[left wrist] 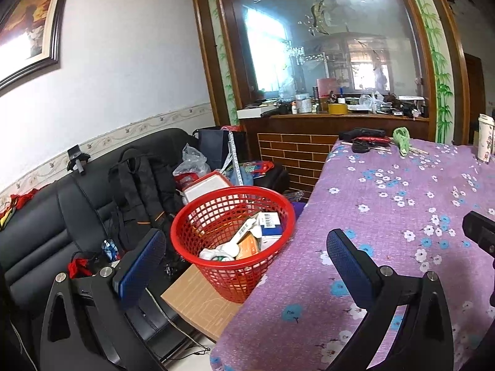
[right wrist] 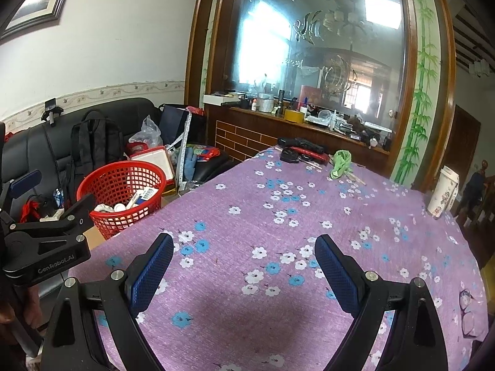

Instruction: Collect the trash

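**Both grippers spread wide, holding nothing**

Left gripper [left wrist: 247,247] hovering at the table edge, jaws far apart and empty — red basket [left wrist: 275,266] straight ahead between the 2 fingers, resting on a wooden stand beside the purple floral tablecloth [left wrist: 402,216]. Inside: a barcoded box [left wrist: 269,221] and crumpled white scraps (hard to identify). Right gripper [right wrist: 244,250] equally wide, empty, above the cloth — green rag [right wrist: 342,162] far off.

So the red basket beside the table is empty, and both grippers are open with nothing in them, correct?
Not quite. The red basket is not empty: the left wrist view shows boxes and wrappers inside it. The rest holds: it stands beside the table, and the left gripper and right gripper are open with nothing in them.
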A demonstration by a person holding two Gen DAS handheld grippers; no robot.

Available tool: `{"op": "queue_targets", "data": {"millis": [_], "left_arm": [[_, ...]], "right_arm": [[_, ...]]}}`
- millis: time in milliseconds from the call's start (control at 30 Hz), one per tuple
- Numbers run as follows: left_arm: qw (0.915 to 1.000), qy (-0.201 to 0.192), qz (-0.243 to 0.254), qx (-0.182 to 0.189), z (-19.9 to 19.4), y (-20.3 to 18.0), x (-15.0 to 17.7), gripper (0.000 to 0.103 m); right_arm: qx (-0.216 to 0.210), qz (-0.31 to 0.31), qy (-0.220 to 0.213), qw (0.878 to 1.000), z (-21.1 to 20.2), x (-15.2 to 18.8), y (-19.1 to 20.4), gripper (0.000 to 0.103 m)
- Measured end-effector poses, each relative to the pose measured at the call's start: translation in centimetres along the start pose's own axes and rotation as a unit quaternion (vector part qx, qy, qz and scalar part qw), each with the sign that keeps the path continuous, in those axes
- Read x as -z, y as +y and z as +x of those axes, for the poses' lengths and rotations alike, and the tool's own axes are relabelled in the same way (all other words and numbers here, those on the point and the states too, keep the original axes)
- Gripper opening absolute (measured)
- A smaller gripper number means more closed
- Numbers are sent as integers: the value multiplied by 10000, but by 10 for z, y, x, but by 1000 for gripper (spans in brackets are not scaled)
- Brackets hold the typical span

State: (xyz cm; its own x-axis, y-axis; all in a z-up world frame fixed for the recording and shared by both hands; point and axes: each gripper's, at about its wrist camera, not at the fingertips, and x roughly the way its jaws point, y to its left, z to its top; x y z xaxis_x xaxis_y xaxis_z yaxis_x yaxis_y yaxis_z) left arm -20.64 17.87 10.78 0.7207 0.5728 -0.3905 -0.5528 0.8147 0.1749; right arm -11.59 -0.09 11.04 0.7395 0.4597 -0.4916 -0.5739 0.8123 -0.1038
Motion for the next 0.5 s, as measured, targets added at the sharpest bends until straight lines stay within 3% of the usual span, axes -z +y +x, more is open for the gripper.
{"op": "queue_targets", "data": {"millis": [133, 333, 433, 500], "left_arm": [[9998, 18, 110, 146, 0, -12, -4, 103], [9938, 469, 391, 926, 14, -56, -11, 103], [9862, 638, 664, 1377, 16, -98, -12, 103], [9737, 870, 824, 1938, 16, -134, -11, 103]], "right_arm": [[145, 122, 52, 9998, 0, 6, -17, 95], [540, 792, 418, 9945, 5, 24, -78, 96], [1059, 1278, 858, 9824, 13, 45, -122, 99], [1393, 1527, 1202, 9710, 21, 56, -148, 102]]}}
